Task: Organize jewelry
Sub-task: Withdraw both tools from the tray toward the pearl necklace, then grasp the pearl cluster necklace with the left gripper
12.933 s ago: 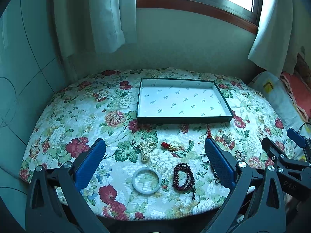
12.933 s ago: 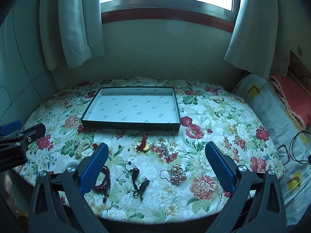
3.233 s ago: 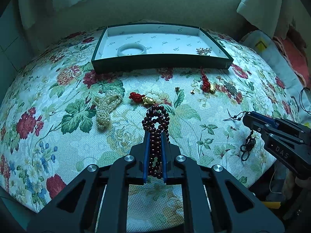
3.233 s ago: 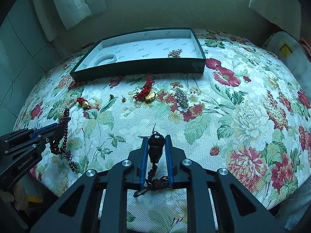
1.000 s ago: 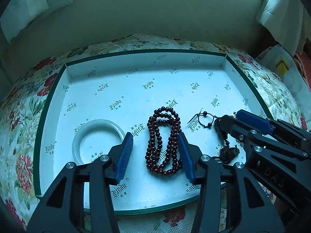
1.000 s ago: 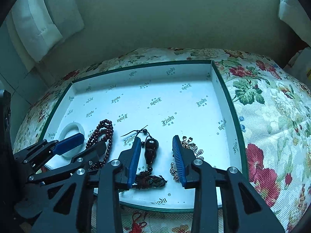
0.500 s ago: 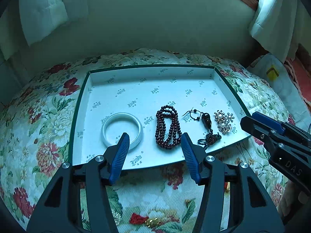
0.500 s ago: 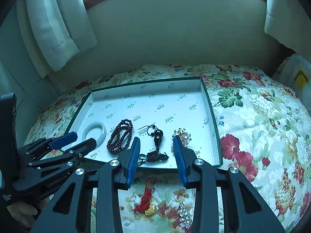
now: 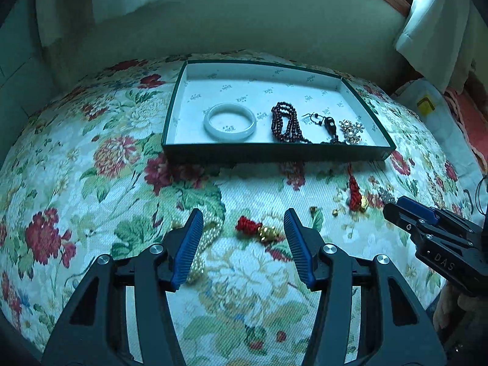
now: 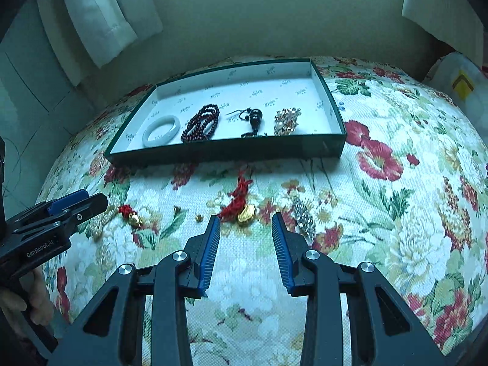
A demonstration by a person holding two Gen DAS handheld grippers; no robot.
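With both the left gripper (image 9: 242,245) and right gripper (image 10: 245,242) spread and empty, each red-tasselled gold charm (image 9: 257,228) (image 10: 241,206) was best straddled squarely, lowered upon, then carried into the tray (image 9: 274,152).

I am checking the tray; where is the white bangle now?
In the left wrist view, the white bangle lies flat in the tray, toward its left end, just left of the dark red bead string.
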